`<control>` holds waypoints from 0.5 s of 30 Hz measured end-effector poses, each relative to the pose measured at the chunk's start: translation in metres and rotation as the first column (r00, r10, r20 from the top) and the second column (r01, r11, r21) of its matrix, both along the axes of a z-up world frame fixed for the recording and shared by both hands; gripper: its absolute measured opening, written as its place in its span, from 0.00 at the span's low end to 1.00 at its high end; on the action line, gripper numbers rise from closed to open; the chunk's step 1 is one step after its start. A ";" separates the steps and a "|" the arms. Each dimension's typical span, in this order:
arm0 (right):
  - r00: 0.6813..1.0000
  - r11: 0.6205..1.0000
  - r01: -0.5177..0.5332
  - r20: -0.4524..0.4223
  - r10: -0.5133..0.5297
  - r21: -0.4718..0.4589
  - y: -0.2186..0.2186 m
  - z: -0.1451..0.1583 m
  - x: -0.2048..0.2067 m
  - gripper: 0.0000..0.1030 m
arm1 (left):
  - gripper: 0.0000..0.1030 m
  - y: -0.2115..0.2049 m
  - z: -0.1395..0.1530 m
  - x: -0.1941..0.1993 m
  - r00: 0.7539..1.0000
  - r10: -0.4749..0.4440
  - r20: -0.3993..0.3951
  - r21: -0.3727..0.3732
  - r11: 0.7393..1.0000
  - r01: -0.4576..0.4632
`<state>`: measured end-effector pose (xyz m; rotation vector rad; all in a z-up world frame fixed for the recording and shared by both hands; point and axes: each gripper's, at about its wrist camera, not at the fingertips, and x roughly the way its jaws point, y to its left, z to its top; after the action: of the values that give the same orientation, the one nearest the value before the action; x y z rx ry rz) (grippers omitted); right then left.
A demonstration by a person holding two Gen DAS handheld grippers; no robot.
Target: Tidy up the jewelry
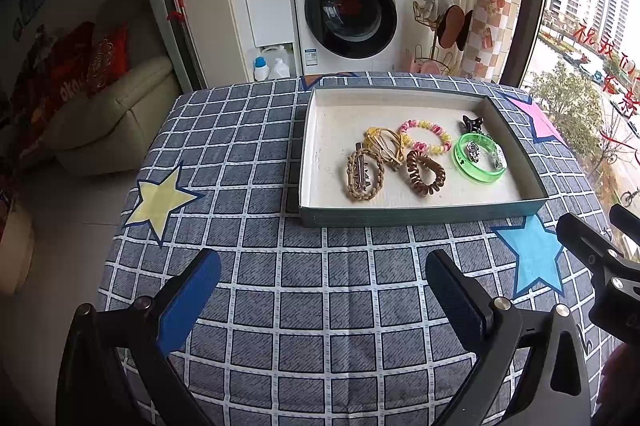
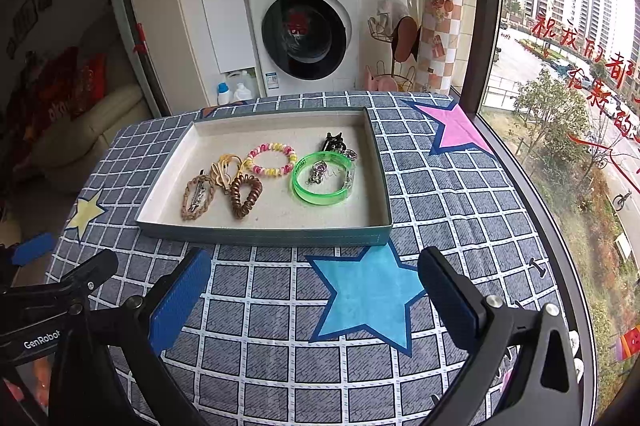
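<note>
In the tray [image 1: 424, 216] on the checked cloth [image 1: 320, 306] lie hair ties and a green bangle [image 1: 478, 162]; left gripper [image 1: 324, 290] and right gripper [image 2: 316, 286] hover before it, jaws wide apart, empty

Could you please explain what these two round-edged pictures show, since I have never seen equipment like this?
No robot is here: a person holds a two-finger gripper in each hand, and a fisheye camera on each looks forward along its fingers. One picture comes from the left gripper, the other from the right gripper. Both stand open with nothing held, above a table under a checked cloth with coloured stars. On the cloth sits a shallow tray holding hair and wrist pieces: a green bangle, a pink and yellow beaded bracelet, a brown spiral hair tie, a braided tan loop, yellow cords and a small black claw clip. Behind stands a washing machine.
</note>
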<state>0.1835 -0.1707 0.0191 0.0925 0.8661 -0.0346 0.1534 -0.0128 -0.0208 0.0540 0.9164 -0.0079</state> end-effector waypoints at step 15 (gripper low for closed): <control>1.000 1.000 0.002 -0.001 -0.002 0.000 0.000 0.000 0.000 1.00 | 1.00 0.001 -0.002 0.001 1.000 0.003 -0.008 -0.003 1.000 -0.003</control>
<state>0.1839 -0.1704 0.0188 0.0931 0.8671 -0.0365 0.1540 -0.0117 -0.0232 0.0500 0.9245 -0.0063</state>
